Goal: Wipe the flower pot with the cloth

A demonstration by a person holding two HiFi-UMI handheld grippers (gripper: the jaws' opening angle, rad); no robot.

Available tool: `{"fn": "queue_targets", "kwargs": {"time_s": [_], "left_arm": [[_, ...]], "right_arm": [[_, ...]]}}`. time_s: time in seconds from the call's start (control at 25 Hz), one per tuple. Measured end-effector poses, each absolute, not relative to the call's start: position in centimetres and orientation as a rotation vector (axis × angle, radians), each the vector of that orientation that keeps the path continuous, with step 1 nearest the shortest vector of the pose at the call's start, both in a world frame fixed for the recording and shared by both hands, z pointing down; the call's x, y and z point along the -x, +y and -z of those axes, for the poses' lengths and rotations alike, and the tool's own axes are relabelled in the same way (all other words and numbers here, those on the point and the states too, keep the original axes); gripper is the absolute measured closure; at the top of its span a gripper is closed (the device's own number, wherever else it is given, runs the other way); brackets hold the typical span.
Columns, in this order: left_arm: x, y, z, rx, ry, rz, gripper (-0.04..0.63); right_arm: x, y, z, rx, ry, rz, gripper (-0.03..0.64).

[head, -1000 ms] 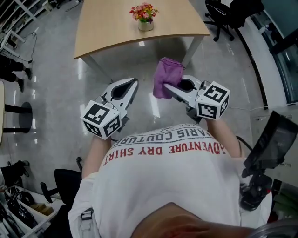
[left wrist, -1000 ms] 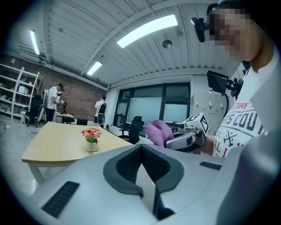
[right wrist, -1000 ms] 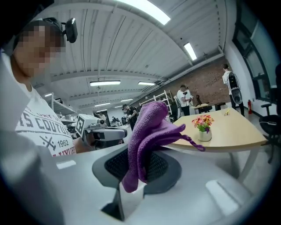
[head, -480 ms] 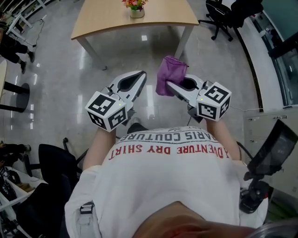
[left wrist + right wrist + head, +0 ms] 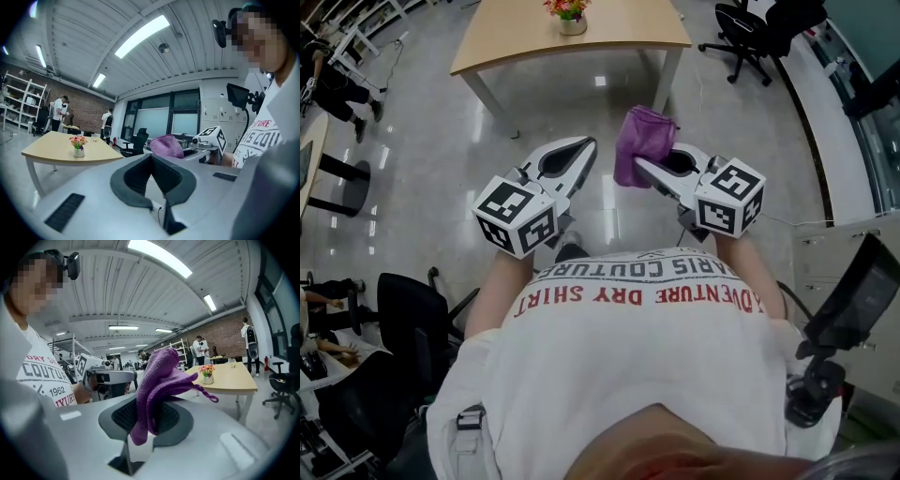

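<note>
My right hand-held gripper (image 5: pixel 639 166) is clamping its jaws on a purple knitted cloth (image 5: pixel 157 380), which is bunching up above the jaws and trailing a loose corner to one side. My left hand-held gripper (image 5: pixel 151 159) is pointing the same way beside it, its jaws fully together with nothing between them. I am standing on a glossy grey floor (image 5: pixel 534 122), holding both tools out in front of my chest, well apart from the light wooden counter (image 5: pixel 516 37) ahead. The small pale flower pot (image 5: pixel 572 26), holding pink and orange flowers, is standing upright near the middle of that counter, alone on its top, with neither tool near it. A black office chair (image 5: pixel 741 28) is standing beyond the counter's right end.

As I am judging it, the task is sitting at its opening stage: the cloth is in hand, and that is the only part done. The pot is not yet being touched, and no wiping is under way. What is remaining is closing the gap to the counter, bringing the cloth against the pot's side, probably steadying the pot with the empty tool, and rubbing around its wall. The pot is looking light, so an unsteadied wipe could be tipping it.
</note>
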State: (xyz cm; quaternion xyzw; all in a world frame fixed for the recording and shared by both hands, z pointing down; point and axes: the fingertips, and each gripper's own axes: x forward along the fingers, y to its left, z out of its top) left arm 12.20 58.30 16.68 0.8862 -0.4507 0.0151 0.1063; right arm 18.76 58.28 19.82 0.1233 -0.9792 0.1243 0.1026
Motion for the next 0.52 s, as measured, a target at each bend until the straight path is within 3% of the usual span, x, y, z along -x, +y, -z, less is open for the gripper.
{"fn": "queue_targets", "kwargs": {"time_s": [0.52], "left_arm": [[-14.0, 60.7, -17.1, -2.613, -1.361, -0.081, 0.593]], "right_arm": [[-19.5, 60.6, -20.2, -0.305, -2.895, -0.349, 0.552]]}}
